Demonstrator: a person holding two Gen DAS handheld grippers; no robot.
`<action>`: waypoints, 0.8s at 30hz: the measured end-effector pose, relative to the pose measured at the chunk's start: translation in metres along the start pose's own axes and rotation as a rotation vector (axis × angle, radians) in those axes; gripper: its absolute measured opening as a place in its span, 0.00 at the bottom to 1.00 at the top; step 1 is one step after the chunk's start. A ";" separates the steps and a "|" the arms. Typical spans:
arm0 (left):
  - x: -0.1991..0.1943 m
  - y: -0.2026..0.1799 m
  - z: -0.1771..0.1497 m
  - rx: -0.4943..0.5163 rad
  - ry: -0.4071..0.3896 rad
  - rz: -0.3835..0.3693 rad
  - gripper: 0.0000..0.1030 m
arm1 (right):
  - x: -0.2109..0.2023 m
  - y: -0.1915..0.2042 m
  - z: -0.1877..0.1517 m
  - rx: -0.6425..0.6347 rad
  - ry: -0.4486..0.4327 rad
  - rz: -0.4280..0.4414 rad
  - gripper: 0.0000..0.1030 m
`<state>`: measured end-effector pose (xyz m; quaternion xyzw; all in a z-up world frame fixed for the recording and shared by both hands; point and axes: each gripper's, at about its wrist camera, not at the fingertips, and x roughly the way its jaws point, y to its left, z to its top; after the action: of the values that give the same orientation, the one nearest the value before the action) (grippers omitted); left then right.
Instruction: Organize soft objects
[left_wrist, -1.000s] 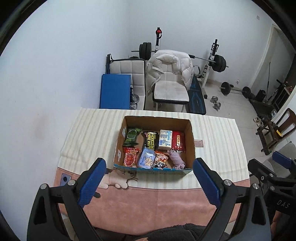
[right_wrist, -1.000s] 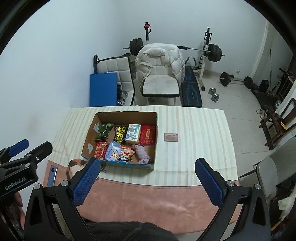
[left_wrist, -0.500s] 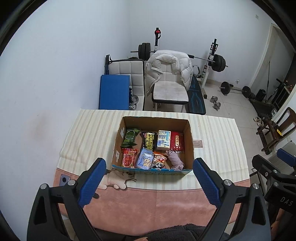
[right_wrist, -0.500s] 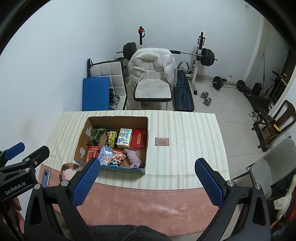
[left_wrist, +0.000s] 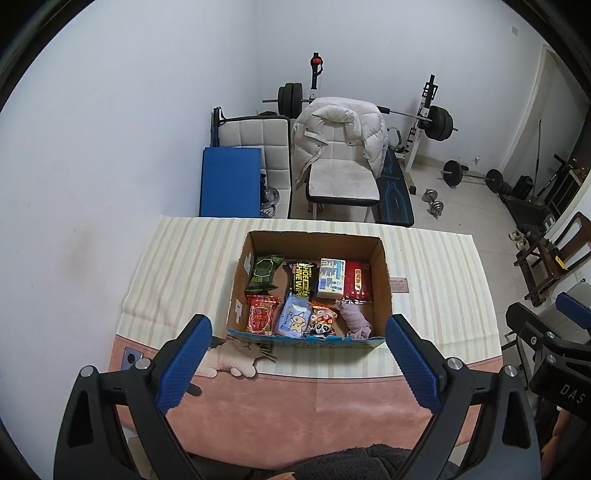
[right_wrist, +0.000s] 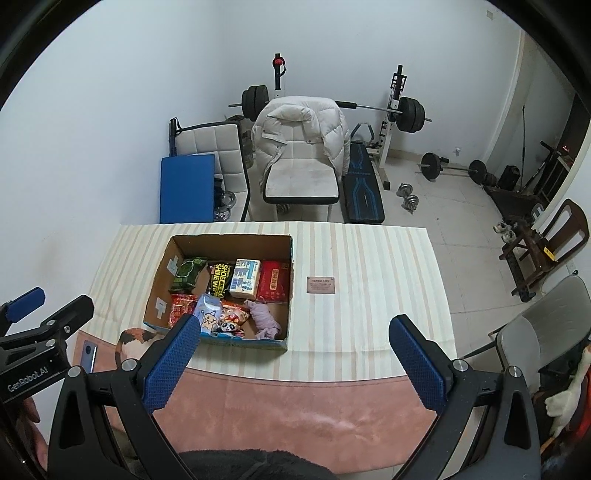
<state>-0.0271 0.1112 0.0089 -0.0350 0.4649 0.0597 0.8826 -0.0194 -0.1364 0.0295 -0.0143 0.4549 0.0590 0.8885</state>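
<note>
An open cardboard box (left_wrist: 383, 280) (right_wrist: 159, 284) stands on the striped table cloth. It holds several soft packets, among them a green packet (left_wrist: 264, 273), a red packet (left_wrist: 357, 282), a panda packet (left_wrist: 322, 322) and a mauve cloth (left_wrist: 354, 320) (right_wrist: 264, 319). A plush toy (left_wrist: 236, 360) (right_wrist: 135, 338) lies on the table just outside the box's near left corner. My left gripper (left_wrist: 299, 363) is open and empty, high above the table's near edge. My right gripper (right_wrist: 291, 365) is open and empty, likewise held back.
A phone (left_wrist: 130, 359) (right_wrist: 88, 354) lies at the table's near left. A small brown card (right_wrist: 320, 285) lies right of the box. Beyond the table stand a white chair with a puffer jacket (left_wrist: 340, 147), a blue mat (left_wrist: 231, 182) and weight equipment.
Both grippers have risen and drawn back a little, so the table and box look smaller and lower. Nothing on the table has moved. Both stay open.
</note>
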 end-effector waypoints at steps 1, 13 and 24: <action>0.000 0.000 0.000 0.000 0.002 0.001 0.94 | 0.001 0.000 0.000 0.001 0.002 0.000 1.00; 0.000 0.007 0.000 -0.004 0.000 0.009 0.94 | 0.003 0.003 0.000 -0.004 0.005 0.006 1.00; -0.004 0.006 0.001 -0.007 -0.010 0.006 0.94 | 0.002 0.007 -0.001 -0.018 0.001 -0.003 1.00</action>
<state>-0.0298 0.1173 0.0130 -0.0364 0.4605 0.0639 0.8846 -0.0200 -0.1296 0.0269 -0.0231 0.4549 0.0616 0.8881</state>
